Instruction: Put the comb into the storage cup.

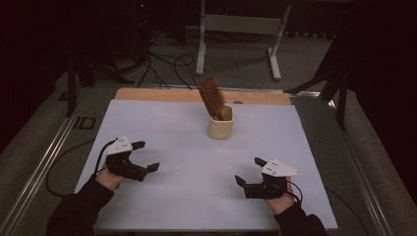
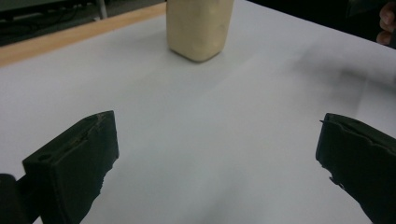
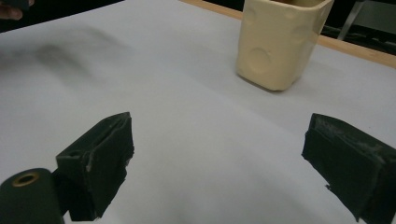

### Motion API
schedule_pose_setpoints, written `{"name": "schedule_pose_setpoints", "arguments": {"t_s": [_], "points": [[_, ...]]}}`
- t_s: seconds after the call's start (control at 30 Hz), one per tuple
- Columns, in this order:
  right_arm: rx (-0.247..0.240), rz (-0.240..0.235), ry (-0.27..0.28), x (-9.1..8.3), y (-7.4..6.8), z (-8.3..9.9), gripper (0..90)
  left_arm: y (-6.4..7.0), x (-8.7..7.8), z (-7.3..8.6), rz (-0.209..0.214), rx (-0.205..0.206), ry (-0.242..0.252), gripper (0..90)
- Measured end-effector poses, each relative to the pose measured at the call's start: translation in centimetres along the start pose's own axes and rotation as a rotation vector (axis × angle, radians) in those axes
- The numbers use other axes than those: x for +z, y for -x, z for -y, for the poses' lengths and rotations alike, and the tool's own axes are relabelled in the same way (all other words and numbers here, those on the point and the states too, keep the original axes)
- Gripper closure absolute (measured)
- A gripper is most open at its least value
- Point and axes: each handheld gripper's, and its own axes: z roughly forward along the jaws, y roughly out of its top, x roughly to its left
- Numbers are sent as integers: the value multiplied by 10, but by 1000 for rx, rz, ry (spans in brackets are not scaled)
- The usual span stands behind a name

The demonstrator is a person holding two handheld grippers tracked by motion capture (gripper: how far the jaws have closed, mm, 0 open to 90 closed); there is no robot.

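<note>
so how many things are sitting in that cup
1: a brush, handle down in the cup, bristle head leaning left above the rim. Anything smaller inside would be hidden by the cup's walls.

Dim, grainy pictures; dark surroundings, soft shadows on the white sheet (image 1: pixel 196 162).

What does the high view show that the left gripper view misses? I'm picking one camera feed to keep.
High view: the wooden hairbrush standing bristle-end up in the cream cup, the left gripper and right gripper both open and apart from the cup, and the floor with cables beyond the table. Left gripper view: its jaws up close, spread wide with nothing between them. Both share the cup's body, the white table surface and its wooden far edge.
</note>
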Motion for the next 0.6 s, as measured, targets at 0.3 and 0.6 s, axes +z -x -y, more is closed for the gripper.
{"name": "schedule_pose_setpoints", "arguments": {"t_s": [0.3, 0.6], "points": [[-26, -14, -9, 0, 2, 3, 84, 6, -12, 23, -6, -20, 3, 1], [-35, -74, -10, -2, 11, 14, 84, 6, -26, 40, -29, -26, -10, 1]]}}
